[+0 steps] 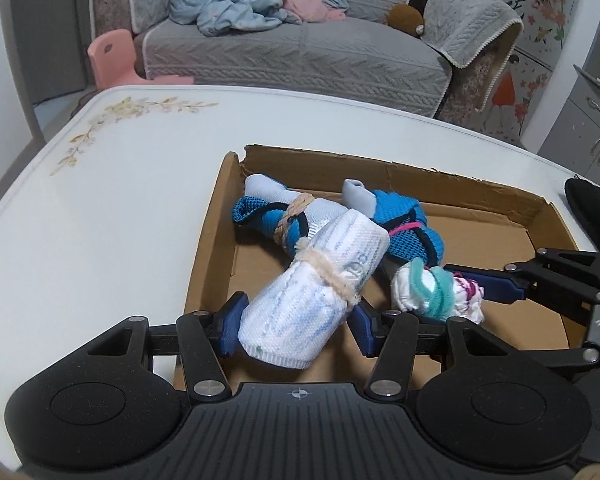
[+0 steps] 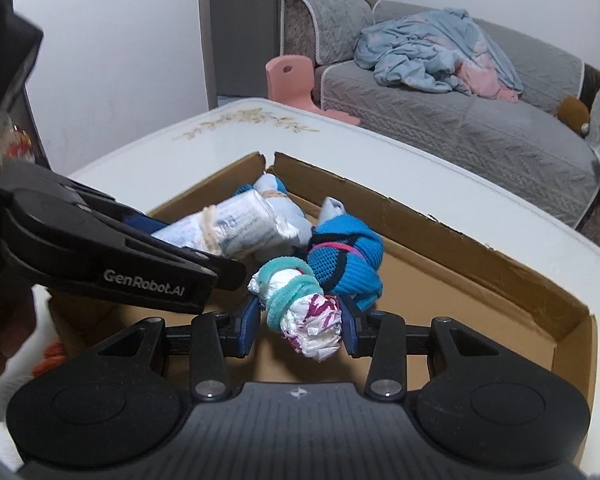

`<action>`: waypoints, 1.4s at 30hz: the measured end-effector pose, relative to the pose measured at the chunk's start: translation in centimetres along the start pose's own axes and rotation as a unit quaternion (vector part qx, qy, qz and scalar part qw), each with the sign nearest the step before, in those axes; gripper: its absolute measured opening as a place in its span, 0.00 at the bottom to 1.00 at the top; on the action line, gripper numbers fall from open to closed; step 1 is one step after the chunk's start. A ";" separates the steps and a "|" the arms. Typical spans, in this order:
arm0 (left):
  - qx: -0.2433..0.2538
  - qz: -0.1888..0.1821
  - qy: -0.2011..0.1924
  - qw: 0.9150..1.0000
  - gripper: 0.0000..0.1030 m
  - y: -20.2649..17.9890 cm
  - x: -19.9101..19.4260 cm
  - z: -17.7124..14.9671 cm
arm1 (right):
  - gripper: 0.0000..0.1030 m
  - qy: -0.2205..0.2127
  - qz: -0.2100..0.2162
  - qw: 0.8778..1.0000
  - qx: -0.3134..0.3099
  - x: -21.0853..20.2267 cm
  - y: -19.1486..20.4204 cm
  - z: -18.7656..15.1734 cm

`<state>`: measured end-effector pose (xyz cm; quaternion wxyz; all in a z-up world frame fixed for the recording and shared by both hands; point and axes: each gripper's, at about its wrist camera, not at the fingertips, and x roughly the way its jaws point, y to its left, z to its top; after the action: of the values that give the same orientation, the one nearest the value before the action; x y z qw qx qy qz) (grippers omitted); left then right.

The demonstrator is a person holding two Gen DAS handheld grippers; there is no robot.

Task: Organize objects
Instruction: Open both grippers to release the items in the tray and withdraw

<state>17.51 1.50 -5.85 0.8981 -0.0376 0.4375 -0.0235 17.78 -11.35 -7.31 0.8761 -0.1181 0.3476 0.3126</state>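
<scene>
**Holding two bundles over the box**

Gripping a white roll point(image 1: 300, 312), the left gripper point(image 1: 296, 326) is hanging over the cardboard box point(image 1: 420, 178) on the tabletop point(image 1: 100, 208). The right gripper point(image 2: 300, 324) is clamping a small teal-banded bundle point(image 2: 304, 308) just beside it. Two blue bundles point(image 1: 396, 228) are lying inside the box.

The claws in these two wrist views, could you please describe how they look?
Both are alike: the left claw and right claw have matte black bodies with a ribbed centre plate, two round discs, silver rivets on black linkage bars and dark blue pads. In the right wrist view, the left one's side reads "GenRobot.AI" in white. No cables or sleeves show.
</scene>
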 end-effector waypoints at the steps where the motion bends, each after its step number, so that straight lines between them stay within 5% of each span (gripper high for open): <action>1: -0.002 0.000 0.000 1.000 0.59 0.0 0.0 0.0 | 0.37 0.002 -0.004 1.000 -0.008 0.0 0.2 0.1; 10: 0.007 0.016 0.005 1.000 0.64 -0.6 0.5 0.4 | 0.39 0.026 -0.018 0.997 -0.069 1.4 1.1 0.4; 17: 0.017 0.014 0.019 1.000 0.84 -1.4 0.6 0.7 | 0.49 0.042 -0.017 0.997 -0.065 1.3 1.2 0.1; 42: 0.066 0.066 -0.024 0.995 0.93 -2.2 -3.6 1.1 | 0.70 0.057 -0.012 0.998 -0.035 0.6 0.9 0.7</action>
<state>16.09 -0.35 -2.18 0.9085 0.0498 0.4148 0.0077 17.93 -10.09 -7.16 0.8539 -0.1701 0.3841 0.3072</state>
